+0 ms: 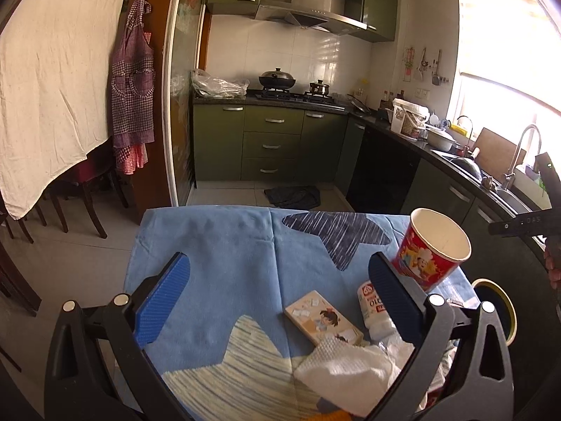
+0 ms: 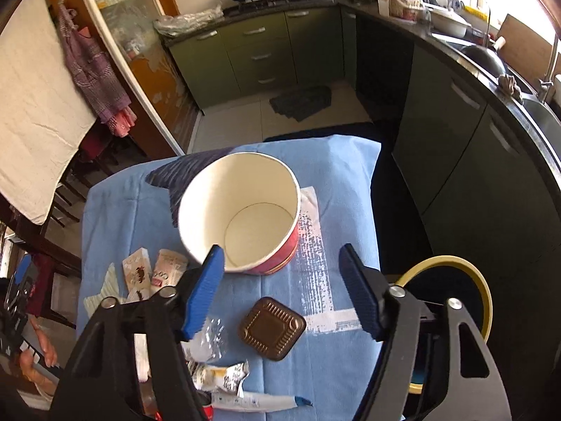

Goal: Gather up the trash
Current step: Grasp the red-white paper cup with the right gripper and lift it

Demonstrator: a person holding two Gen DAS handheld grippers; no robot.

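The left gripper [image 1: 278,293] stands wide open above the blue cloth [image 1: 224,238] that covers the table, with nothing between its blue pads. Just inside its right finger lie a small illustrated carton [image 1: 322,317] and a white bottle [image 1: 373,310], the bottle partly hidden behind that finger. Nearer the gripper's base, a crumpled white paper towel [image 1: 345,368] lies between the two fingers. Beyond the right fingertip and a little outward stands the red paper cup [image 1: 429,249], upright and empty.

The right gripper [image 2: 282,275] is partly open and holds nothing. The red paper cup [image 2: 242,210] stands just ahead of its fingertips; the left fingertip overlaps the cup's near rim in this view, but whether it touches cannot be told. Between the fingers, closer to the base, lies a brown square plastic tray [image 2: 271,328]. Beside the left finger are a clear crumpled wrapper [image 2: 208,342], a torn snack wrapper [image 2: 221,375] and a white tube [image 2: 259,401], all flat on the cloth. Outside the left finger lie two small cartons [image 2: 154,270]. To the outside of the right finger, below table level, is the yellow-rimmed bin [image 2: 482,301].
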